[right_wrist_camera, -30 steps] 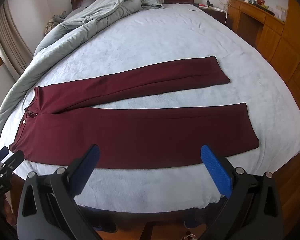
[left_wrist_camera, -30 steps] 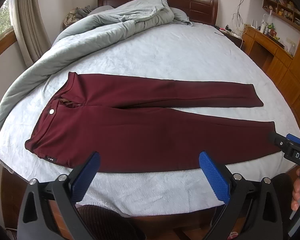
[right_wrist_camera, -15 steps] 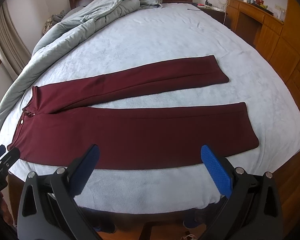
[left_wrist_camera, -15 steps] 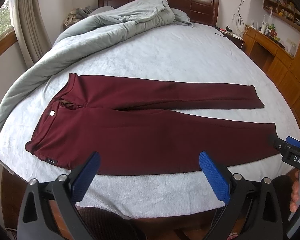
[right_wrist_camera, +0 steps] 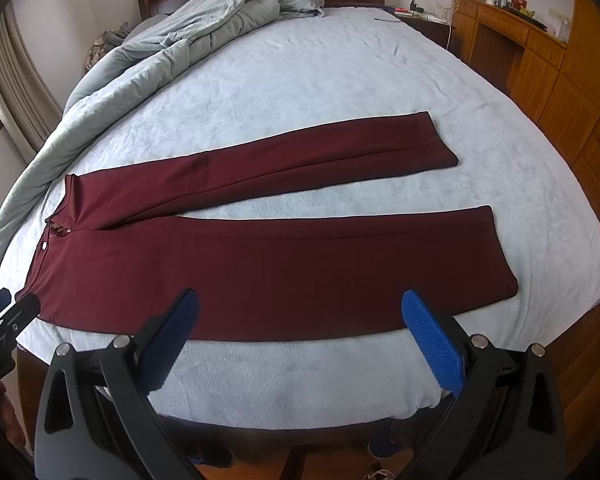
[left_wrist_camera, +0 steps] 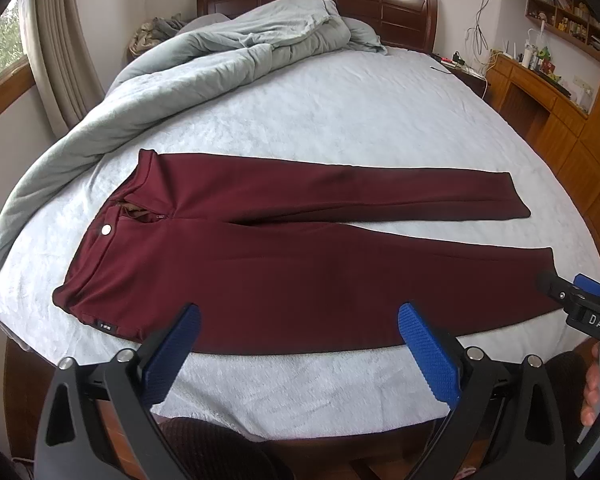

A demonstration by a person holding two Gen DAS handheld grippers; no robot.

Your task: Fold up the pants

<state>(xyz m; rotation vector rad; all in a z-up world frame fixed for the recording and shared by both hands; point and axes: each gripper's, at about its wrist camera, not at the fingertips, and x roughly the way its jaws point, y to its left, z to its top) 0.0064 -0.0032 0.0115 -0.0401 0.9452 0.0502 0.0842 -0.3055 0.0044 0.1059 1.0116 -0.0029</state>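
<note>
The maroon pants [left_wrist_camera: 300, 264] lie flat and unfolded on the pale blue bed [left_wrist_camera: 340, 120]. Their waistband with its metal button [left_wrist_camera: 106, 230] points toward the bunched grey duvet [left_wrist_camera: 204, 72], and the two legs spread apart in a narrow V toward the wooden cabinets [right_wrist_camera: 560, 80] on the far side from that duvet. The pants sit near the bed's front edge, well short of the headboard [left_wrist_camera: 380, 4].

The left gripper [left_wrist_camera: 299, 336] hovers over the front edge of the pants, below the hip and thigh, its jaws wide apart and holding nothing. The right gripper [right_wrist_camera: 300, 322] hovers over the same edge of the nearer leg, its jaws likewise wide apart and empty. Neither touches the cloth.
</note>
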